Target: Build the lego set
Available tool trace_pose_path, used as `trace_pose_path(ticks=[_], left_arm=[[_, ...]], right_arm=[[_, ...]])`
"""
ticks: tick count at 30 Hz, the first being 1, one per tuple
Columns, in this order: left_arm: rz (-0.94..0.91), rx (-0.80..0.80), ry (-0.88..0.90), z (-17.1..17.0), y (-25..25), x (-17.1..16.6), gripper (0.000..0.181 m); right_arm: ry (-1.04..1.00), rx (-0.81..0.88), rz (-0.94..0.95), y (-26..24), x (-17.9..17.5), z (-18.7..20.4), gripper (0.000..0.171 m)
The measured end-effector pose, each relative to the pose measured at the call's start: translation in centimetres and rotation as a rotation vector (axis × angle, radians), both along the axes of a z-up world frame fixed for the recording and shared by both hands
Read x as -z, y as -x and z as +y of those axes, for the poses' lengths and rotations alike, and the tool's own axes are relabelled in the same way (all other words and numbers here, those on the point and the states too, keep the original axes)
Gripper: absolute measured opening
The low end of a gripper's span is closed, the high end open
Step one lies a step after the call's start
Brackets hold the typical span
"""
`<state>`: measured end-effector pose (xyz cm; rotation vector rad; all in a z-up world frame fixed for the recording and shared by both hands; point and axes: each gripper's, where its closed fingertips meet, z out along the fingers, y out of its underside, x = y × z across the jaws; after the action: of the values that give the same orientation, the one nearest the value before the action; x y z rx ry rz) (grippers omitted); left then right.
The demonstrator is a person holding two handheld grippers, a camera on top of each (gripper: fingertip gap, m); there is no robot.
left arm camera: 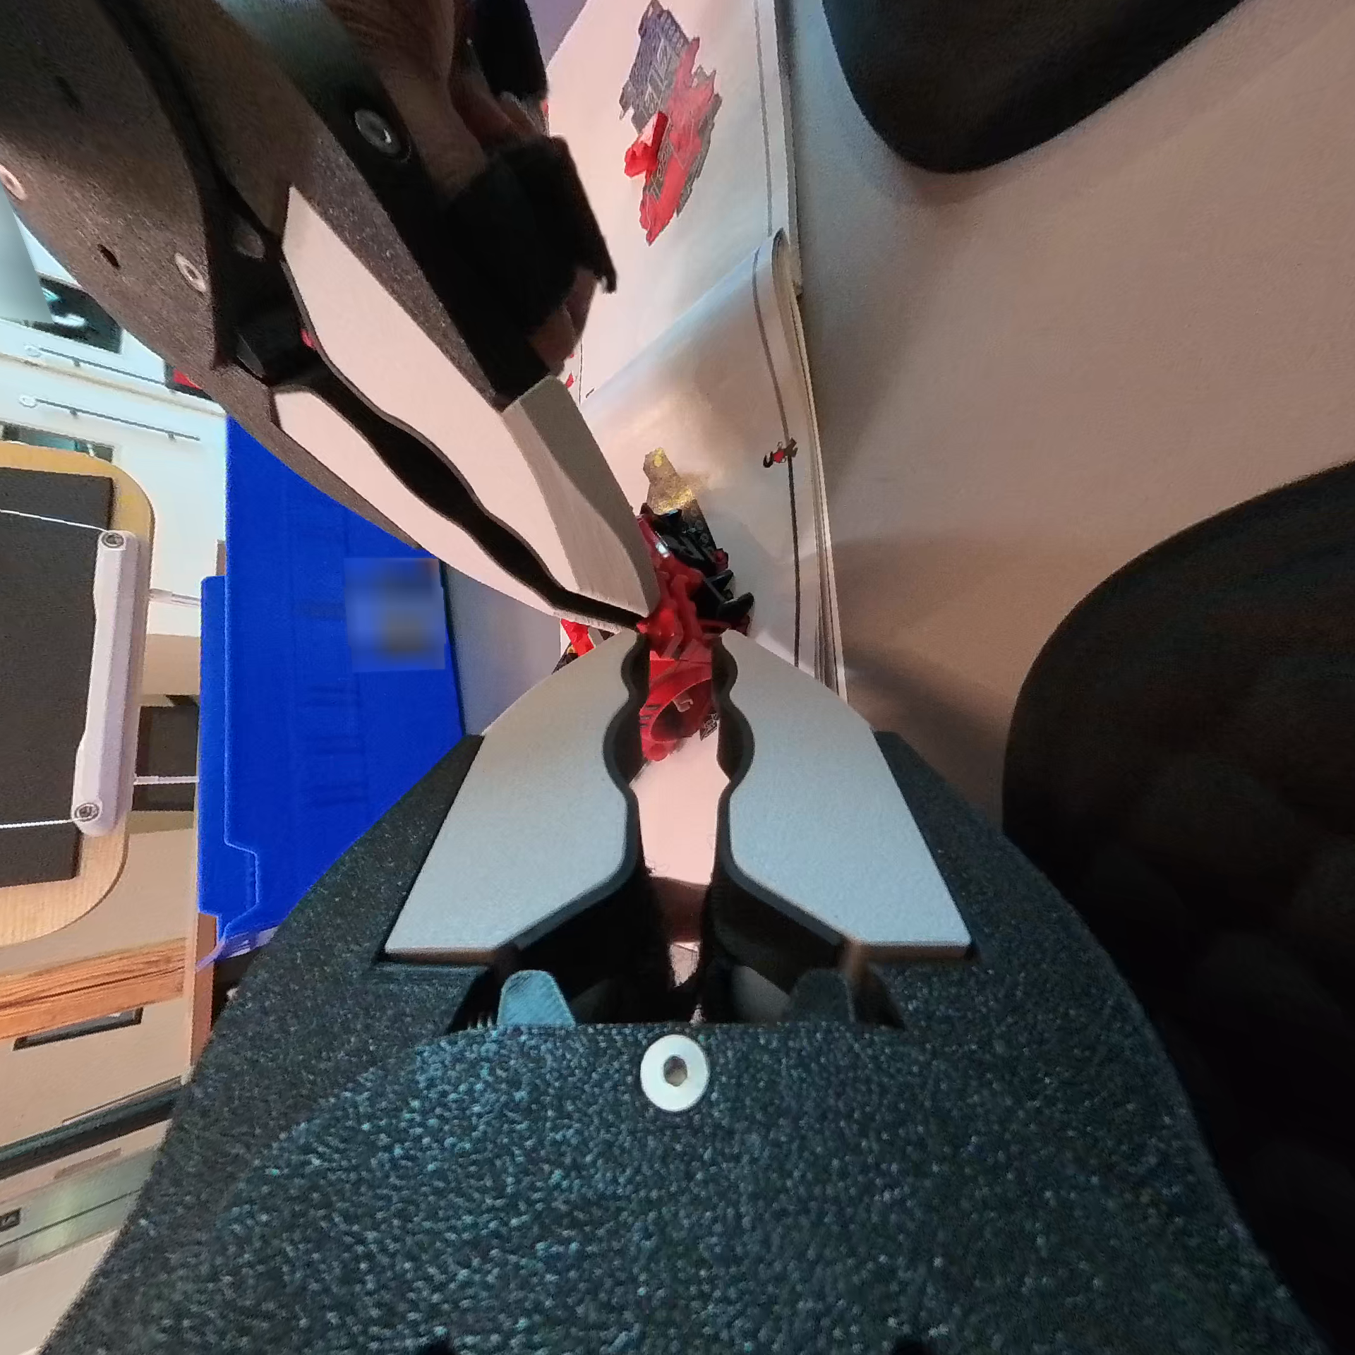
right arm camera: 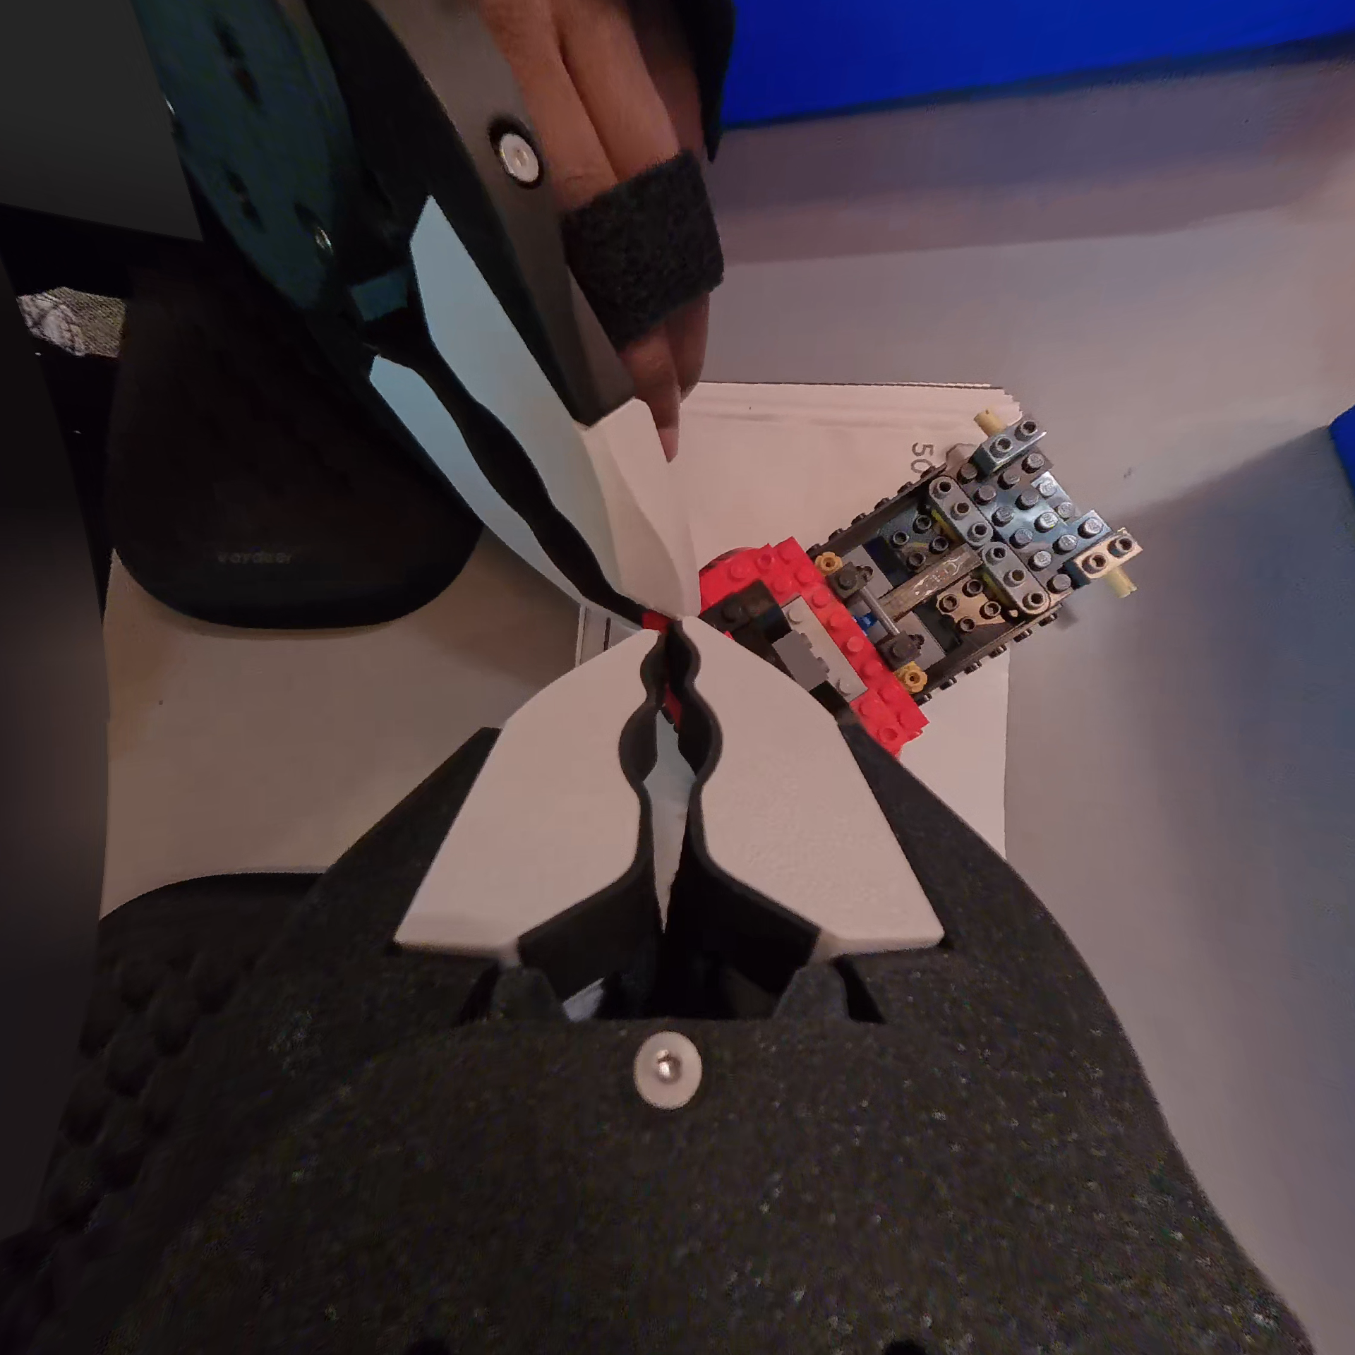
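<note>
The lego model (right arm camera: 975, 557), a grey and black studded chassis with a red front section (right arm camera: 850, 638), lies on the open instruction booklet (right arm camera: 806, 454). My left gripper (left arm camera: 682, 649) is closed around the model's red front end (left arm camera: 678, 707). In the right wrist view, it (right arm camera: 663, 608) reaches in from the upper left. My right gripper (right arm camera: 671, 634) is shut on a small red piece (right arm camera: 654, 620) at the model's front. In the left wrist view, it (left arm camera: 639, 622) comes from the upper left, its tips meeting my left gripper's tips. Both grippers hide the contact point.
A blue bin (left arm camera: 330, 660) stands beside the table (right arm camera: 1173, 330) and also shows at the top of the right wrist view (right arm camera: 1026, 51). Black padded shapes (left arm camera: 1173, 806) (right arm camera: 278, 513) sit close to the booklet. A hand with a black strap (right arm camera: 638, 242) holds the left gripper. Left and right tips are no more than a few centimetres apart.
</note>
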<state>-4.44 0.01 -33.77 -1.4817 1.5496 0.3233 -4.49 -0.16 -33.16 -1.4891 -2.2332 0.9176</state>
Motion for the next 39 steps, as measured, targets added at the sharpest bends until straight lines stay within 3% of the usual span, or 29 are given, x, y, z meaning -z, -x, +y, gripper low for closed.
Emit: trace_pose_path(ticks=[13, 16, 20, 26, 33, 38, 39], left_arm=[[-0.004, -0.015, 0.004, 0.0, 0.1, 0.0, 0.015], [-0.008, -0.006, 0.005, 0.0, 0.0, 0.0, 0.016], [0.025, -0.034, -0.009, 0.4, 0.8, 0.2, 0.033], [-0.092, 0.021, -0.028, -0.3, -0.4, -1.6, 0.023], [-0.040, 0.011, 0.028, -0.4, -0.2, -0.1, 0.020], [-0.038, -0.002, 0.014, -0.3, 0.1, -0.3, 0.028], [-0.051, -0.008, 0.006, -0.2, 0.2, -0.5, 0.030]], right_arm=[[-0.055, 0.056, -0.085, 0.0, 0.0, 0.0, 0.000], [-0.109, -0.020, -0.048, -0.1, -0.2, -0.1, 0.000], [-0.027, 0.057, 0.052, 0.2, -2.3, 1.4, 0.000], [-0.071, 0.014, 0.004, -0.2, -0.7, 0.9, 0.000], [-0.065, 0.009, 0.002, 0.0, -0.3, 0.7, 0.000], [-0.029, 0.106, 0.144, -1.2, -3.6, 2.4, 0.000], [-0.050, 0.142, 0.160, -2.0, -4.1, 3.3, 0.009]])
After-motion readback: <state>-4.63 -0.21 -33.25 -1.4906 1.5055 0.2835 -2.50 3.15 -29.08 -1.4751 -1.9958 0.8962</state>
